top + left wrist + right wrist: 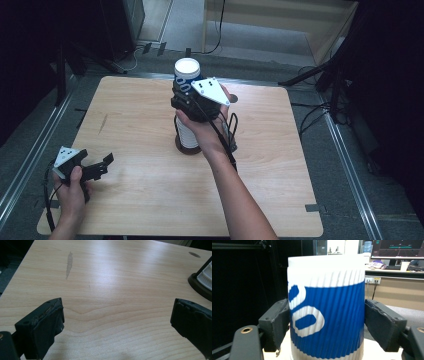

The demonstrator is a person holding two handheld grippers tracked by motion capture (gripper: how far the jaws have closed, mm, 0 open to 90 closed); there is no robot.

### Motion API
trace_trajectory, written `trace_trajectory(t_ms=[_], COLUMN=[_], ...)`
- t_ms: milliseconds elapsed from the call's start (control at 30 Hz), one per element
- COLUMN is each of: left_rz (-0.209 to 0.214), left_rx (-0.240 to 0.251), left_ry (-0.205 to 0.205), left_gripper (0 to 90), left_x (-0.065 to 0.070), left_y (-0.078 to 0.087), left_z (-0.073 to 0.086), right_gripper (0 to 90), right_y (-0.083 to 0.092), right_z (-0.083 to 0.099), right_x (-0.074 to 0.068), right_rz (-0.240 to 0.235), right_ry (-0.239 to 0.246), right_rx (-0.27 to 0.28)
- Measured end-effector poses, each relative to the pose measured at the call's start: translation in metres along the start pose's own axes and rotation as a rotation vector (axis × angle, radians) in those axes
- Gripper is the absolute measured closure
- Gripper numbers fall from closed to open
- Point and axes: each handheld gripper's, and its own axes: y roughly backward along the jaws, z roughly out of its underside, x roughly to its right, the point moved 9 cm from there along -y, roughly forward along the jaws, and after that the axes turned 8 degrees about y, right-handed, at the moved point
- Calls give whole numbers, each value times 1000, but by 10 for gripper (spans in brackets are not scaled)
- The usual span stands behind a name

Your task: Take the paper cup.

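High view first: nearest me, the left gripper point(102, 165) rests low at the worktop's point(280, 190) near-left corner, jaws spread wide around nothing. Farther in, mid-worktop, the right gripper point(187, 95) clamps the blue-and-white cup point(327, 315) from both sides; it stands upright, mouth up, atop a stack of cups point(186, 135).
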Motion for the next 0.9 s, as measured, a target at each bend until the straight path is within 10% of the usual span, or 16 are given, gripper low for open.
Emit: trace_trajectory(t_ms=[333,567,900], left_rz=[0,0,5], left_rx=[-3,-3,-8], left_ry=[-1,-2,-1], left_gripper=[0,0,0], left_x=[0,0,0], left_y=[0,0,0], left_z=[0,0,0], right_gripper=[240,183,209], right_y=[0,-18,-15], right_z=[-3,12,0], right_x=[1,1,2], right_rz=[0,-6,-2], right_ry=[-2,-38,-40], right_rx=[8,-82,-22])
